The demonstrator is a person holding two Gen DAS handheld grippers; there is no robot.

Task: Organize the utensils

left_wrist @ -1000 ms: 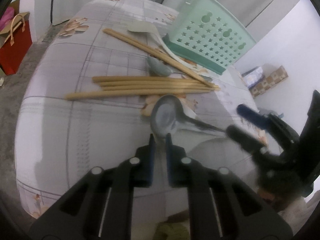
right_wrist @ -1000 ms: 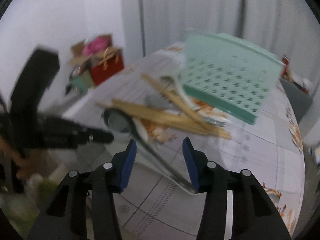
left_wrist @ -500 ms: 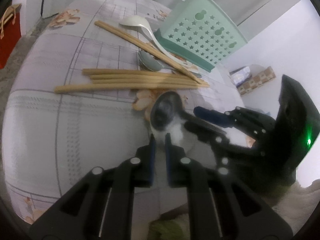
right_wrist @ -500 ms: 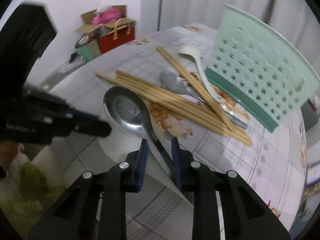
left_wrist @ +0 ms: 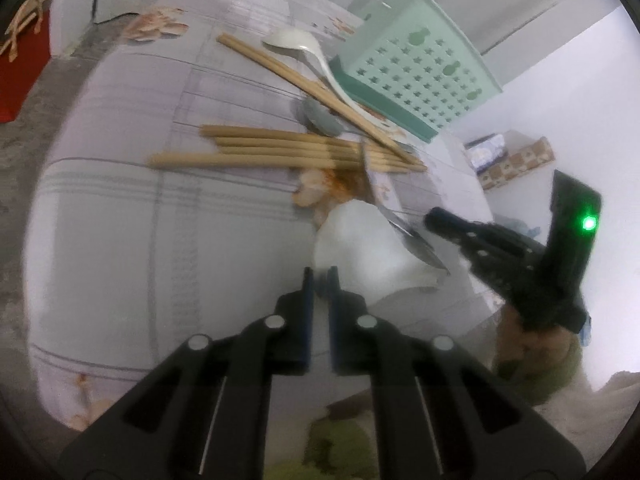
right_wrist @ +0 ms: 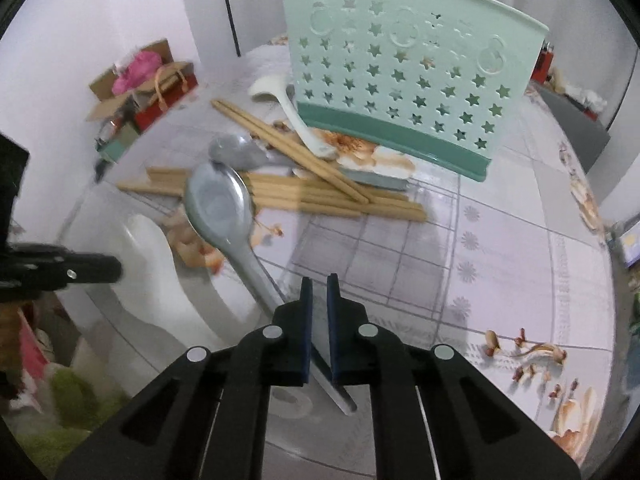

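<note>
Round table (right_wrist: 500, 248), grey checked cloth with flower prints. On it: bundle of wooden chopsticks (right_wrist: 320, 196), further pair (right_wrist: 280, 142) crossing them, white ladle (right_wrist: 288, 114), grey spoon (right_wrist: 236, 152), mint-green star-perforated utensil holder (right_wrist: 400, 92) upright behind.

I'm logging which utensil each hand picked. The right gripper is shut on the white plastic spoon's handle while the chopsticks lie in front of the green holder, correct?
Not quite. In the right wrist view the right gripper is shut on the metal spoon, not the white one, which lies by the green holder. The chopsticks do lie in front of it.
</note>
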